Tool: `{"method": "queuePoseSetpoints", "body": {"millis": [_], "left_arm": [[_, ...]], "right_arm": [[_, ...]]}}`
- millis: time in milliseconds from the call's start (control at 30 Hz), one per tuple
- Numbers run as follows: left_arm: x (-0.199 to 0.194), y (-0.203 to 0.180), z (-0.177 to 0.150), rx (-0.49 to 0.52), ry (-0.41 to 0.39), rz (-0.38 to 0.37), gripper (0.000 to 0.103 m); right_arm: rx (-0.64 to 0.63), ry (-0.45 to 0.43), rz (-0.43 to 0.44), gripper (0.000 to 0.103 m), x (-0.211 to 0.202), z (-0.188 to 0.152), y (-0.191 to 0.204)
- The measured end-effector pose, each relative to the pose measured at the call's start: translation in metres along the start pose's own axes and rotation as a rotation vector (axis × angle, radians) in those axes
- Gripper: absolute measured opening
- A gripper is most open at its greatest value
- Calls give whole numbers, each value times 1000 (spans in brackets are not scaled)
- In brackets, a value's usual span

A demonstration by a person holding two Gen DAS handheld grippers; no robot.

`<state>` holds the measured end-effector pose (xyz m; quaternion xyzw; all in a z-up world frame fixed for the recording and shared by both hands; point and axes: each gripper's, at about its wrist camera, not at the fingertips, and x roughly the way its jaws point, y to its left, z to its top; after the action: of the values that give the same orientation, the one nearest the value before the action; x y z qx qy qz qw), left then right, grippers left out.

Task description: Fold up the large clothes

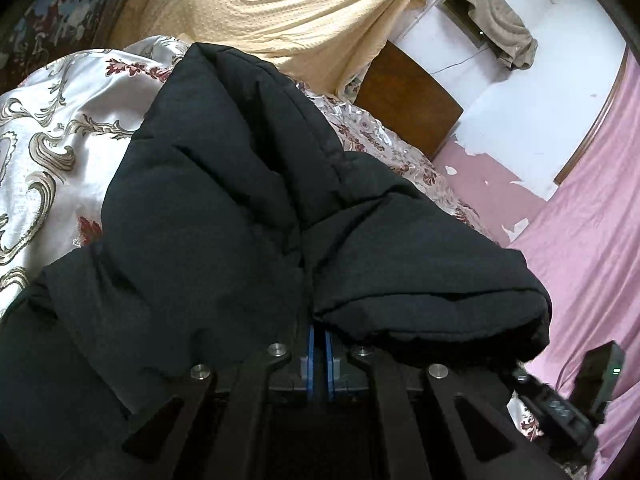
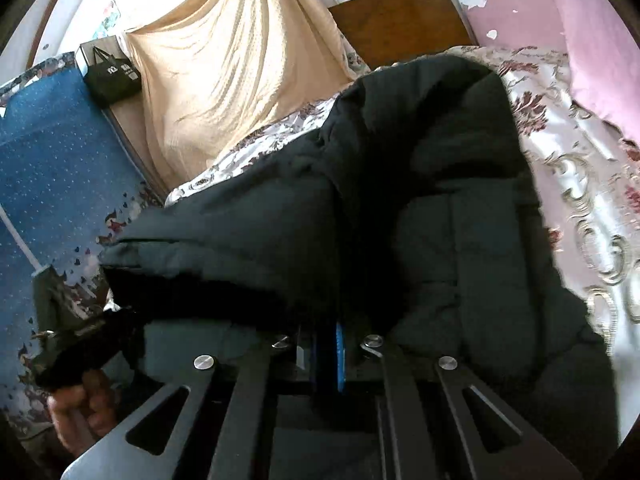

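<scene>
Two grippers, both mine, both clamped on one coat. Left gripper (image 1: 319, 330): blue pads nearly together, a pinch of black fabric between them, the coat bunching up and away from the tips. Right gripper (image 2: 329, 330): jaws likewise closed on a dark fold, though the fabric hides most of the pads. I see the person's hand (image 2: 82, 400) on the other grip at the lower left of the right view.

Coat (image 1: 248, 200): black, quilted, bulky; it starts at the pads and spreads forward onto the bedspread (image 1: 60, 128), a pale one with scrolls and red flowers. A thick rolled edge hangs to the right of the left gripper, over the pink sheet (image 1: 592, 240).

Beyond: yellow cloth (image 2: 224, 60) draped at the back, brown headboard (image 2: 400, 16).

Handling note, my judgement: I am carrying a fold. To do it well I keep both grips firm and level with each other, lay the edge flat, and let go only once the padding settles.
</scene>
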<state>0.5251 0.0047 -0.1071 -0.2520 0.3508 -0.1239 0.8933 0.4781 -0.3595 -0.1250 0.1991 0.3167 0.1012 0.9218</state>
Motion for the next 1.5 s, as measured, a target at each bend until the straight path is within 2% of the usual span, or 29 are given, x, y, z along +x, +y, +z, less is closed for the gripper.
{"method": "queuePoseSetpoints", "body": {"millis": [100, 167, 233, 300, 400, 467, 600, 700, 767, 867, 900, 933, 1000, 1033, 1133, 1167, 1333, 1500], "left_arm": [[-1, -4, 1, 12, 0, 8, 4], [-1, -5, 2, 15, 3, 12, 4], [-2, -7, 4, 21, 4, 16, 4], [-1, -11, 5, 29, 6, 23, 4], [-3, -13, 6, 41, 11, 32, 4], [-3, -16, 7, 56, 19, 42, 5], [-4, -27, 18, 95, 62, 73, 6], [-22, -24, 27, 108, 69, 108, 6], [-36, -24, 33, 121, 45, 116, 8], [-53, -38, 44, 197, -42, 91, 21], [-53, -47, 48, 235, -59, 76, 32], [-49, -59, 53, 278, -70, 50, 39], [-35, -76, 59, 326, -37, -17, 41], [-22, -81, 62, 339, -1, -24, 41], [26, -84, 66, 370, 148, 47, 41], [34, -82, 65, 388, 164, 63, 41], [53, -69, 50, 452, 156, 72, 41], [75, -63, 44, 471, 111, 91, 41]], "right_arm": [[-55, -27, -50, 7, -31, 2, 11], [-136, -59, -102, 7, -53, 8, 27], [-210, -105, -145, 7, -68, 22, 45], [-242, -130, -141, 7, -71, 47, 57], [-242, -74, -61, 7, -43, 80, 78], [-231, 14, -28, 7, -7, 92, 75], [-237, 142, -61, 8, 38, 74, 62], [-214, 151, -45, 7, 48, 51, 50], [-204, 149, -30, 7, 50, 47, 45], [-208, 148, -26, 7, 54, 43, 46], [-215, 149, -30, 7, 58, 42, 46], [-218, 150, -31, 7, 59, 42, 46], [-219, 152, -28, 7, 62, 43, 46], [-221, 152, -21, 7, 63, 43, 46], [-244, 158, 12, 7, 65, 43, 41], [-258, 162, 25, 7, 65, 43, 39], [-338, 198, 98, 7, 84, 46, 30], [-320, 196, 42, 2, 112, 42, 28]]}}
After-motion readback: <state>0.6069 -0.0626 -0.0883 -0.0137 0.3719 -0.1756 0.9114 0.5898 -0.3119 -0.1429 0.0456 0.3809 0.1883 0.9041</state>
